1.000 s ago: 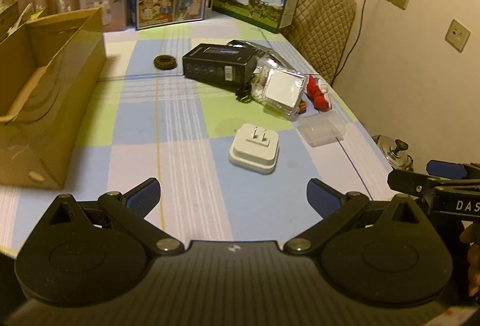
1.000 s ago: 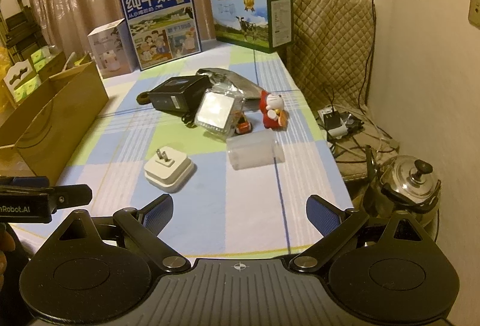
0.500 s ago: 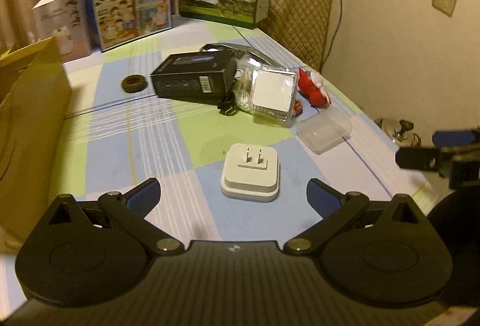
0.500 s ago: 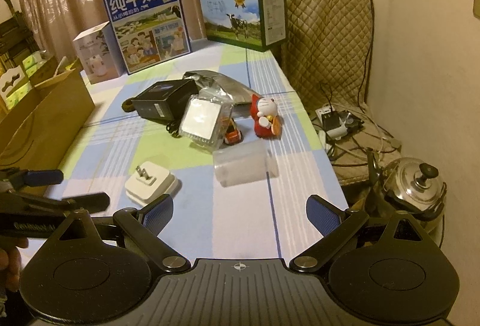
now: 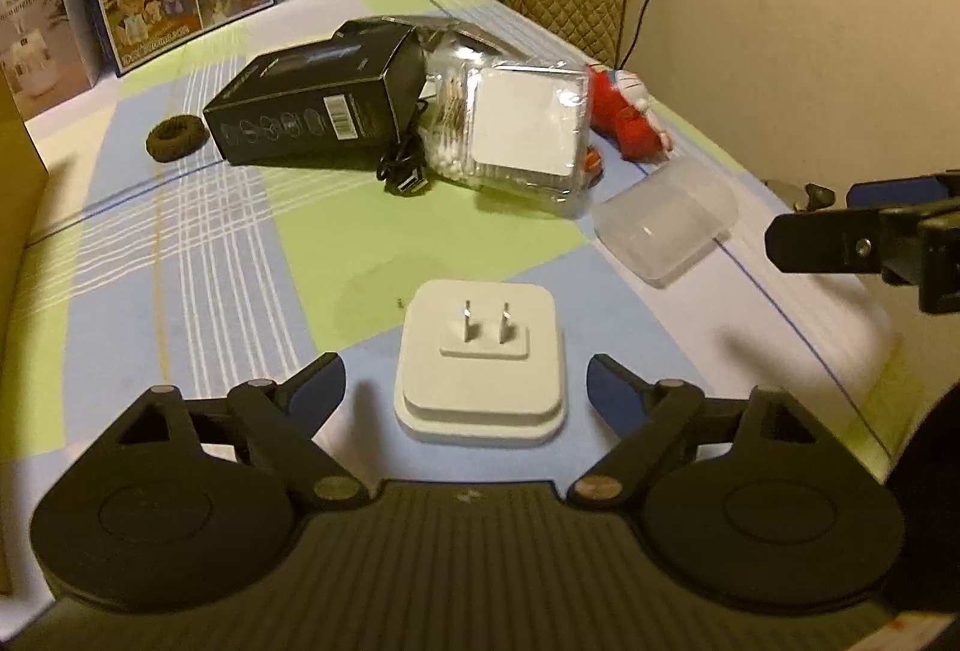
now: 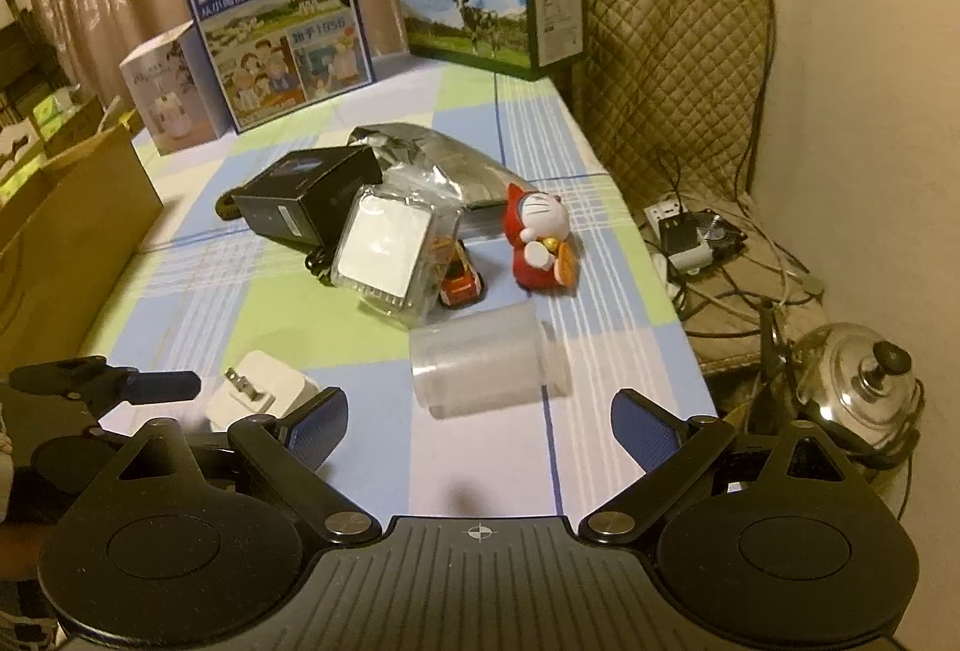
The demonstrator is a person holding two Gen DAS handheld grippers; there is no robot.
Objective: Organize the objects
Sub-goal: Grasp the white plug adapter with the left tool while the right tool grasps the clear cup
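A white plug adapter [image 5: 482, 363] lies prongs up on the checked tablecloth, right between the fingers of my open left gripper [image 5: 467, 392], which do not touch it. The same plug adapter [image 6: 258, 390] shows at lower left in the right wrist view. My right gripper [image 6: 480, 426] is open and empty, just short of a clear plastic tub [image 6: 480, 369] lying on its side. Further back lie a black box [image 5: 318, 108], a clear cotton-swab case [image 5: 516, 135], a red plush toy [image 6: 540, 240], a small toy car [image 6: 461, 284] and a brown hair tie [image 5: 176, 140].
An open cardboard box [image 6: 66, 225] stands along the table's left side. Milk cartons [image 6: 276, 15] and a white box [image 6: 165, 96] line the far edge. A padded chair [image 6: 666, 45], cables and a steel kettle [image 6: 864, 393] sit past the right edge.
My left gripper has moved forward and lower, so the plug adapter now lies between its open fingers. The right gripper has moved closer to the clear tub.
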